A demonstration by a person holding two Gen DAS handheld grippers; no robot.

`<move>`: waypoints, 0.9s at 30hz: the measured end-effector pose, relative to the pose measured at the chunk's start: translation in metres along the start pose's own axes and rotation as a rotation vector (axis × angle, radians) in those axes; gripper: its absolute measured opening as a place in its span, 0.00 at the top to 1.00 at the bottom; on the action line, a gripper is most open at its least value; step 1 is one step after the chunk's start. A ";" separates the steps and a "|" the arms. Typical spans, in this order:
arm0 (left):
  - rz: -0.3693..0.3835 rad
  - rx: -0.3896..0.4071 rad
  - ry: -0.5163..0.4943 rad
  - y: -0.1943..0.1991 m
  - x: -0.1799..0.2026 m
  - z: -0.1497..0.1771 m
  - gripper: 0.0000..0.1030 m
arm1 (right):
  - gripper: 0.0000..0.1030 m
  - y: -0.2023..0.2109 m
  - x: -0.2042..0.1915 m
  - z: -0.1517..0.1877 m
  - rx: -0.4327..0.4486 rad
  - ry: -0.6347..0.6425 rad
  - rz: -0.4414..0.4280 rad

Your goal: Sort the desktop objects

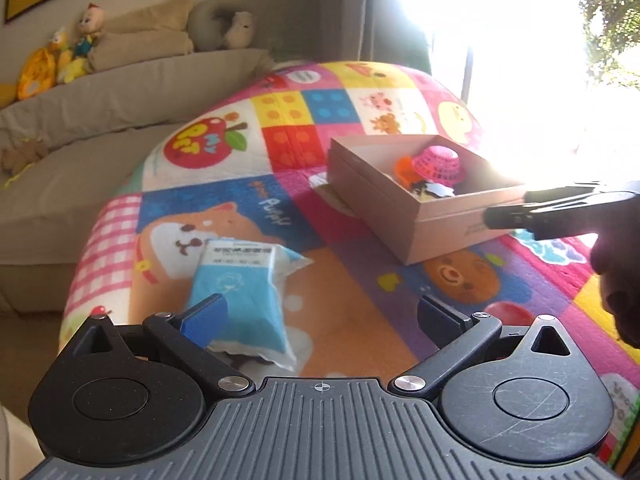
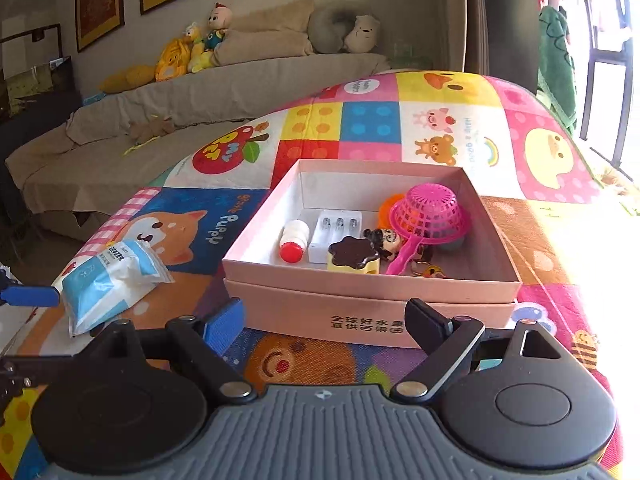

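Sorting nearly done: pink box (image 2: pixel 372 280) holds most items, only blue-white packet (image 1: pixel 244 296) left on mat; left gripper (image 1: pixel 320 316) and right gripper (image 2: pixel 326 322) both spread, empty.

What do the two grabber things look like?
Both look the same. The left gripper and right gripper have black angled arms, silver screws, big round black discs and a ribbed grey body with a small crosshair mark. One finger has a blue pad; the other is black.
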State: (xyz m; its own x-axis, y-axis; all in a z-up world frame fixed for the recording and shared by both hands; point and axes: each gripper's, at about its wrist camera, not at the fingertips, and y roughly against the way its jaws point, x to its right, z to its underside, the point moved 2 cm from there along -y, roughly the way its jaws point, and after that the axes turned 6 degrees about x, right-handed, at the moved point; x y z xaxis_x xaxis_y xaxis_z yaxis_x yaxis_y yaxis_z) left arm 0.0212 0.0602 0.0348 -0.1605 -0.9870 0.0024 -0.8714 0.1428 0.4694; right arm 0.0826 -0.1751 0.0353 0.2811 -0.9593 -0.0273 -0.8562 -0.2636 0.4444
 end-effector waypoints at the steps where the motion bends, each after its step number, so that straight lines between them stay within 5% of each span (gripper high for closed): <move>1: -0.062 0.010 -0.003 -0.004 -0.004 -0.002 0.00 | 0.12 0.003 0.006 0.000 0.014 -0.006 0.025; 4: -0.176 -0.001 0.019 -0.018 -0.017 -0.002 0.00 | 0.01 0.005 0.039 -0.006 0.060 -0.106 0.129; 8: -0.198 -0.023 0.041 -0.031 -0.025 0.002 0.00 | 0.00 -0.017 0.077 -0.015 0.069 -0.254 0.187; 14: -0.180 -0.045 0.015 -0.041 -0.026 0.005 0.00 | 0.00 -0.055 0.080 -0.015 -0.026 -0.411 0.045; 27: -0.187 -0.050 0.053 -0.054 -0.029 0.004 0.00 | 0.00 0.014 0.031 0.024 -0.038 -0.145 -0.012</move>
State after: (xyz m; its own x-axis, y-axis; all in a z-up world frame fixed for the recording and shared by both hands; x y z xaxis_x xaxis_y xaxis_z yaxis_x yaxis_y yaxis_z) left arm 0.0709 0.0815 0.0063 0.0280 -0.9987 -0.0434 -0.8595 -0.0463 0.5090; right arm 0.0683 -0.2108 0.0191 0.2236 -0.9614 -0.1605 -0.8353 -0.2738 0.4768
